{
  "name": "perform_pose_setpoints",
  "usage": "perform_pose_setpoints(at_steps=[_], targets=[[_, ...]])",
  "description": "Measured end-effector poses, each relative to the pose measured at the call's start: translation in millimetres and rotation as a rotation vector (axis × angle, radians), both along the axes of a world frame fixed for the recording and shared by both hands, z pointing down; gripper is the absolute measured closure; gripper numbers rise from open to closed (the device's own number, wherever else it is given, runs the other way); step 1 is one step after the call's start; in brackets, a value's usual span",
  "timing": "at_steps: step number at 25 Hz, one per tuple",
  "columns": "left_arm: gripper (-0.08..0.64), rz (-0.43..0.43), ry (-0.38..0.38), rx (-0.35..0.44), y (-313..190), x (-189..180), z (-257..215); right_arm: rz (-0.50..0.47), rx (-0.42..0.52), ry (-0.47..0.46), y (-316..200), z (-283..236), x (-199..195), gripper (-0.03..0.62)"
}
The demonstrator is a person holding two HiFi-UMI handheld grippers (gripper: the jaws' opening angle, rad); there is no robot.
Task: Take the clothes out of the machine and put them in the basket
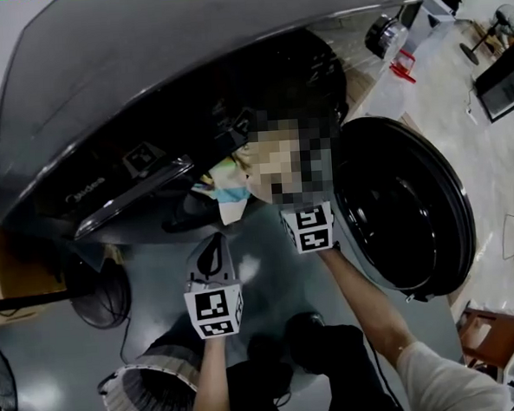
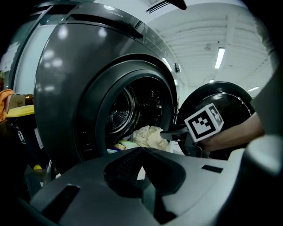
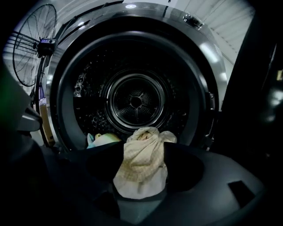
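Observation:
The grey washing machine (image 1: 145,77) stands with its round door (image 1: 405,204) swung open to the right. A cream cloth (image 3: 141,172) lies on the lip of the drum (image 3: 137,101), between the spread jaws of my right gripper (image 3: 143,149); the jaws stand apart on either side of it. The left gripper view shows the same cream cloth (image 2: 148,134) beside a right gripper finger (image 2: 172,132). More clothes (image 3: 99,139), pale blue and yellow, lie behind it. My left gripper (image 1: 215,251) hangs in front of the opening, shut and empty. The white ribbed basket (image 1: 155,389) sits low at the left.
A standing fan (image 1: 97,292) is on the floor left of the machine, close to the basket. The open door blocks the right side. The person's dark legs (image 1: 335,352) are at the bottom of the head view, beside the basket.

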State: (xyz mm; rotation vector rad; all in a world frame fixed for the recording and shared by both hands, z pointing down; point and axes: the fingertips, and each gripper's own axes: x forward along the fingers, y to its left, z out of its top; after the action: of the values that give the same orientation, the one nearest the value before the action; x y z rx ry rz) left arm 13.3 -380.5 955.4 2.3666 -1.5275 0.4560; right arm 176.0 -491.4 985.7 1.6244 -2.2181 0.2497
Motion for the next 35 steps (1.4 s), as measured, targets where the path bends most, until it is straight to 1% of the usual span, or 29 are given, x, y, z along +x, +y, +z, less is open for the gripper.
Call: perform_pose_setpoints(at_steps=[2,4,7,9,11,12,14,15,17,19,23,26,30,35], targets=[[0.543,0.005,-0.003,0.002,-4.1,0.6,8.1,0.001,-0.003,-0.019,-16.1,13.2,-1.8,0.239],[0.543,0.012,-0.006,0.004,-7.6,1.7,14.5,0.009,-0.026,-0.034,-29.4,28.6,-2.3,0.202],[0.543,0.023,-0.008,0.012,-13.5,4.6,22.1,0.031,-0.100,-0.033,-45.5,62.8,2.6,0.187],[0.543,0.028,-0.009,0.012,-15.9,6.1,28.2,0.066,-0.160,-0.055,-49.6,85.3,10.4,0.188],[0.543,0.029,-0.005,0.009,-17.9,8.1,34.0,0.072,-0.172,-0.059,-50.1,94.7,15.4,0.191],[0.543,0.028,-0.003,0.008,-18.8,9.1,36.4,0.066,-0.168,-0.047,-49.5,96.6,16.4,0.222],[0.543,0.027,0.000,0.002,-19.2,11.5,40.7,0.055,-0.174,-0.023,-48.1,100.1,17.4,0.381],[0.543,0.029,0.000,-0.003,-17.9,13.2,42.5,0.049,-0.184,-0.016,-46.9,101.7,17.4,0.444],[0.543,0.036,-0.001,-0.015,-13.7,16.5,43.4,0.036,-0.211,-0.014,-44.2,100.6,17.2,0.513],[0.543,0.037,0.000,-0.026,-9.8,16.7,39.0,0.033,-0.221,-0.024,-42.4,90.6,17.7,0.529],[0.543,0.030,0.005,-0.044,-5.7,16.2,17.0,0.036,-0.174,-0.019,-39.6,49.6,21.2,0.534],[0.543,0.034,0.011,-0.064,1.6,19.0,-8.2,0.018,-0.141,0.004,-29.5,12.5,16.0,0.535],[0.543,0.063,-0.007,-0.073,10.9,24.5,-55.7,0.016,-0.108,0.016,-8.7,-44.3,10.2,0.535],[0.543,0.058,-0.005,-0.076,12.8,25.6,-121.9,0.016,-0.085,0.013,14.7,-120.1,13.4,0.535]])
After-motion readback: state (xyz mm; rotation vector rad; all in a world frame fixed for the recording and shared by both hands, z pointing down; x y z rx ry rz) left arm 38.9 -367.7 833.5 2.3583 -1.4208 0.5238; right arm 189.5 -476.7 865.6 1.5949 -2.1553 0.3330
